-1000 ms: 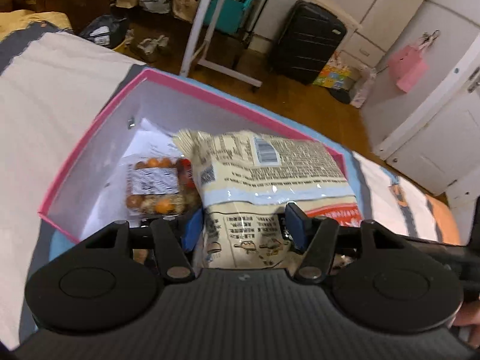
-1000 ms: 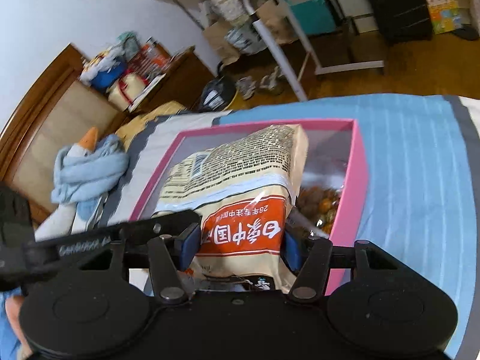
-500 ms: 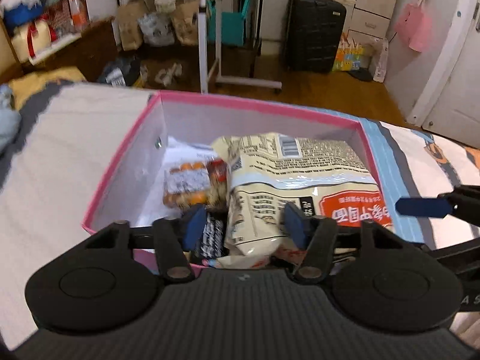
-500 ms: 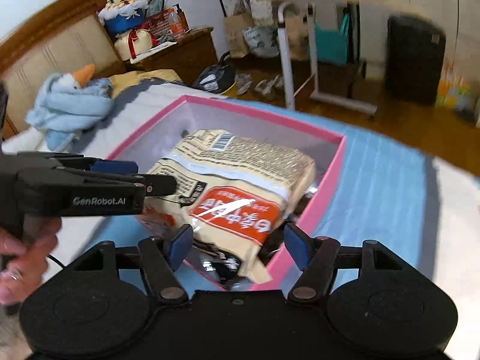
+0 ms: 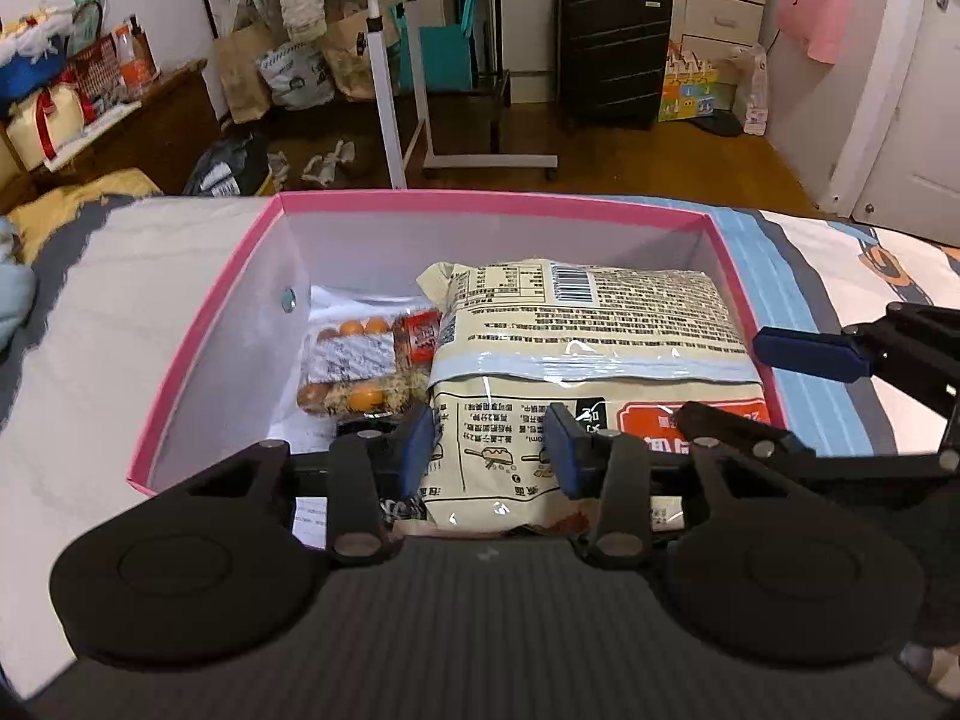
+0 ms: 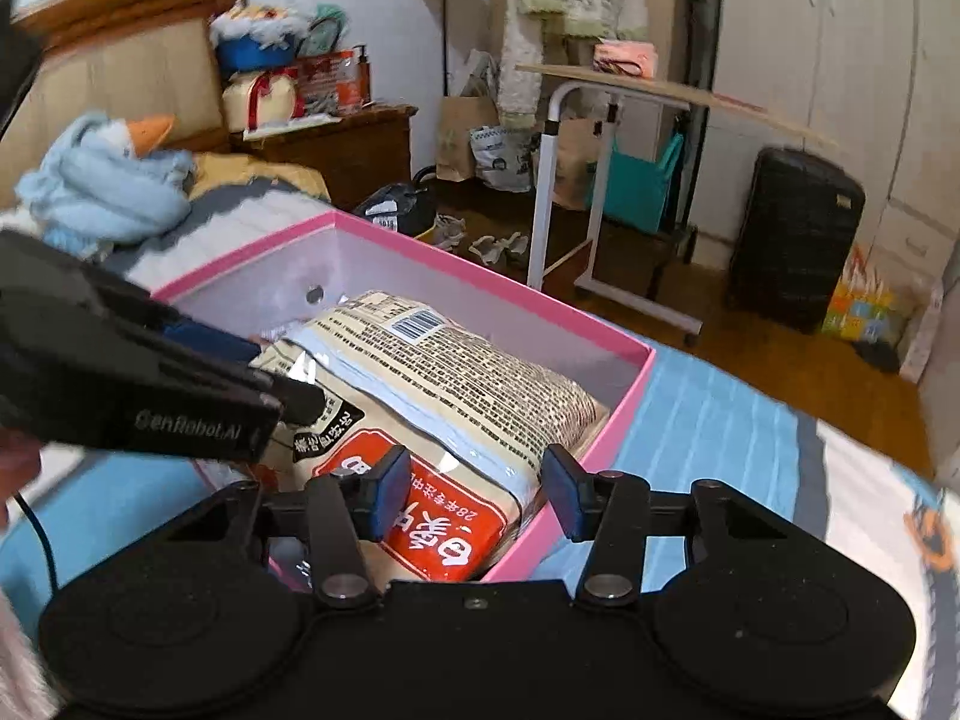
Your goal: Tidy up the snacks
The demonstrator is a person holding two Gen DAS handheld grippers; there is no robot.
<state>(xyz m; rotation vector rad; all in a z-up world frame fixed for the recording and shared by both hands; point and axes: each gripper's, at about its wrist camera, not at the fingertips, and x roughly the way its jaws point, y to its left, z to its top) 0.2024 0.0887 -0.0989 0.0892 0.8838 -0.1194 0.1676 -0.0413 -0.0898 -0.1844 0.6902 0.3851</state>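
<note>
A pink box with white walls sits on the bed. Inside lies a large cream noodle bag with a red label, and left of it a clear pack of orange-brown snacks. My left gripper hovers over the bag's near end. Its jaws are closing, with the bag showing between the pads but not pinched. My right gripper stands at the box's near right corner, its jaws also closing over the red label and the pink wall without pressing on either. Each gripper shows in the other's view: right gripper, left gripper.
The box rests on a blue-and-white striped bedcover. A plush goose in a blue scarf lies by the headboard. Beyond the bed stand a wheeled side table, a black suitcase, a wooden nightstand and bags on the floor.
Both wrists have rolled level. The noodle bag, first held up between the right pads, now lies flat in the box. Both pairs of jaws are narrower, and the left gripper has shifted sideways.
</note>
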